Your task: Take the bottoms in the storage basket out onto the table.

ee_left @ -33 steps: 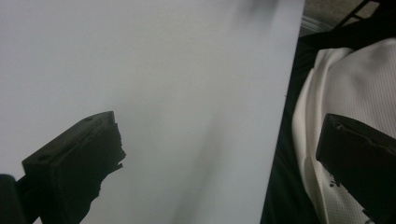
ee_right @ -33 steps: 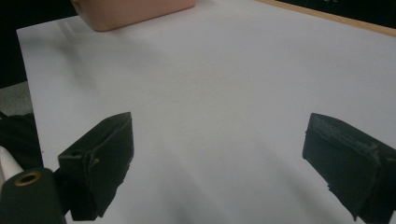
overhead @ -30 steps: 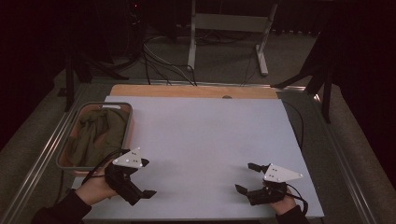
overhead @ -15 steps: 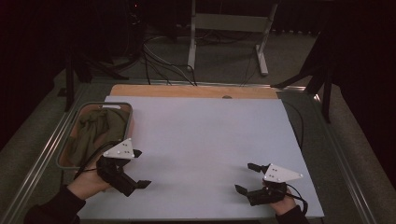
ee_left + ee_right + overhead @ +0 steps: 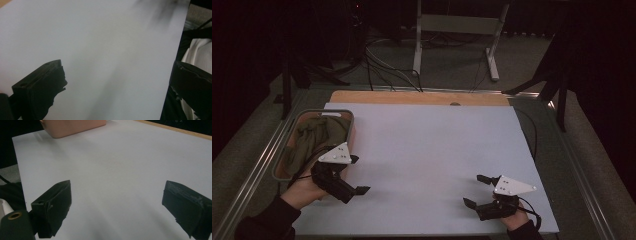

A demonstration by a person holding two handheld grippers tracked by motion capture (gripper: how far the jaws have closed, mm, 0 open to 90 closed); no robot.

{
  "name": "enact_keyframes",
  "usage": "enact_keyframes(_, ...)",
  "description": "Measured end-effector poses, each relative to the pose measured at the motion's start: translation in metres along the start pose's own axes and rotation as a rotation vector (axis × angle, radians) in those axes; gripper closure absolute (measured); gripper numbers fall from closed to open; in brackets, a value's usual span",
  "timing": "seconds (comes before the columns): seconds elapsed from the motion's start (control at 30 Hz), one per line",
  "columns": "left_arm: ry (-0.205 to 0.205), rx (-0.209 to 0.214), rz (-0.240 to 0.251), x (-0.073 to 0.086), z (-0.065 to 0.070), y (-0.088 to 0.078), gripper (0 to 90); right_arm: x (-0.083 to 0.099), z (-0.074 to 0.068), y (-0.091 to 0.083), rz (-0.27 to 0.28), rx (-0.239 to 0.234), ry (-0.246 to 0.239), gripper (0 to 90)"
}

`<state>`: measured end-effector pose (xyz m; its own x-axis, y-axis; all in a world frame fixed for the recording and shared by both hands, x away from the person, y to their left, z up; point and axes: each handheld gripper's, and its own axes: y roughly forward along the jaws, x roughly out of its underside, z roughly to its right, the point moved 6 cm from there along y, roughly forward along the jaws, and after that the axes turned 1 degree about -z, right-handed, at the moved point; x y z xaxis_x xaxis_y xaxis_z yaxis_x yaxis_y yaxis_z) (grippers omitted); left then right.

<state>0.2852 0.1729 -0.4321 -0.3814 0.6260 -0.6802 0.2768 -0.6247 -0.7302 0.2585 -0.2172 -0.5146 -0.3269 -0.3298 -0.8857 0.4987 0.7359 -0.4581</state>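
My left gripper [image 5: 358, 175] hovers over the white table sheet [image 5: 427, 150] near its front left, beside a basket [image 5: 326, 112]; its jaws stand wide apart with nothing between them. In the left gripper view the left gripper [image 5: 116, 87] has bare white sheet [image 5: 100, 50] between its jaws. An olive green cloth [image 5: 314, 137] lies bunched in the basket. My right gripper [image 5: 475, 190] rests near the front right edge, open and empty. Seen from its own camera, the right gripper [image 5: 117, 207] looks across the sheet toward the pink basket wall [image 5: 75, 127].
A wooden strip [image 5: 412, 97] runs along the table's far edge. Metal rails [image 5: 257, 170] flank the table. A white stand [image 5: 452, 30] and cables lie on the floor beyond. The person's white ribbed garment [image 5: 197, 55] lies past the sheet's near edge.
The left gripper has moved left and slightly away from the person, closer to the basket, turning as it went. The right gripper has stayed put.
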Motion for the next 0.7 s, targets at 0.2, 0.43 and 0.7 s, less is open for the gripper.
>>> enact_keyframes(0.2,-0.02,-0.03,0.012,-0.002,-0.01,-0.005,0.5,0.0,0.0,0.001,-0.003,0.002,-0.001,9.3)
enact_keyframes(0.43,-0.058,-0.055,0.017,-0.002,-0.024,-0.008,0.6,0.0,0.0,0.0,-0.003,0.0,0.0,9.3)
enact_keyframes(0.7,-0.119,-0.103,0.011,-0.001,-0.044,-0.008,0.5,0.0,0.0,0.0,0.0,0.001,-0.001,9.3)
